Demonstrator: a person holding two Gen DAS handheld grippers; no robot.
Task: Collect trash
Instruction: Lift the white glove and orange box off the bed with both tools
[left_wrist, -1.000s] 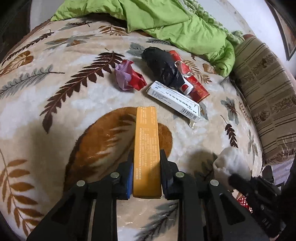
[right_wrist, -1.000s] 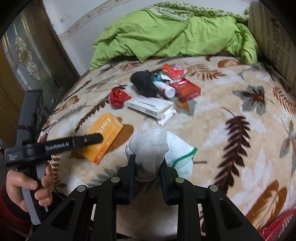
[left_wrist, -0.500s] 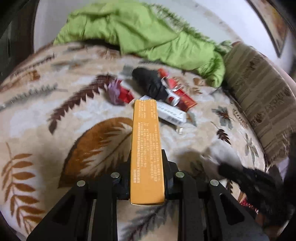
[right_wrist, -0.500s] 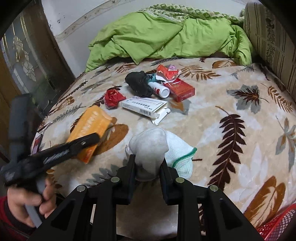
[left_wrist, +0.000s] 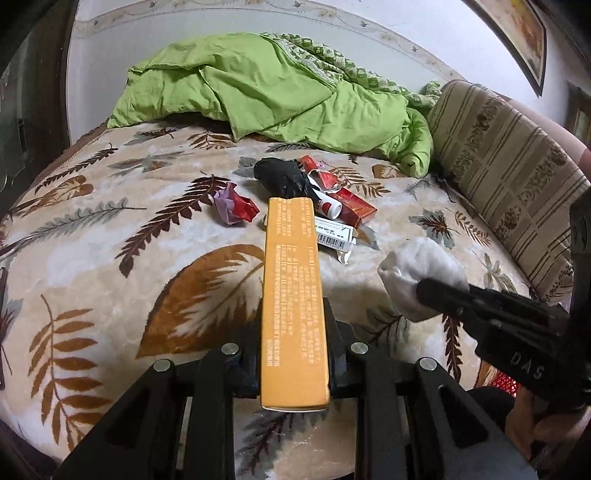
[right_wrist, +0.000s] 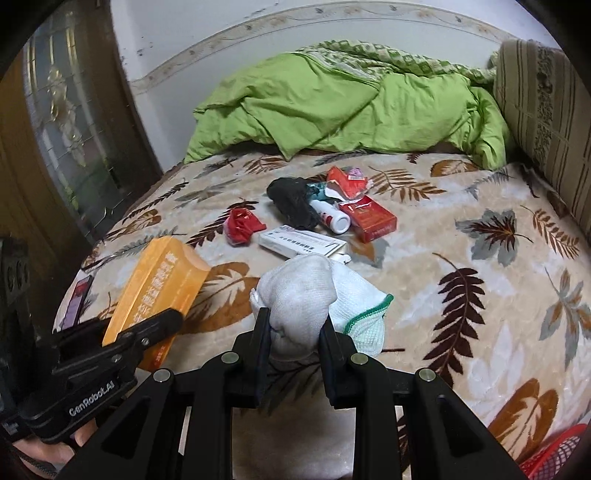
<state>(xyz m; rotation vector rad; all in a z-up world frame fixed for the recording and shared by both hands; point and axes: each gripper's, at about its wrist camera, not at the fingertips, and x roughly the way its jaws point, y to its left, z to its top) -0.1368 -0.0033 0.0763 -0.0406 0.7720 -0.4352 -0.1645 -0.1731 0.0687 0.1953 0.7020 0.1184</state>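
Observation:
My left gripper is shut on a long orange box and holds it lifted above the leaf-patterned bed; the box also shows in the right wrist view. My right gripper is shut on a white cloth glove with a green cuff, also seen in the left wrist view. Further back on the bed lie a red crumpled wrapper, a black bag, a white box, a small white bottle and a red carton.
A green quilt is heaped at the back of the bed. A striped cushion stands on the right. A red mesh basket shows at the lower right, below the bed's edge. A phone lies at the left edge.
My left gripper has lifted the orange box off the bed and tilted upward. My right gripper has kept hold of the glove and drawn back a little.

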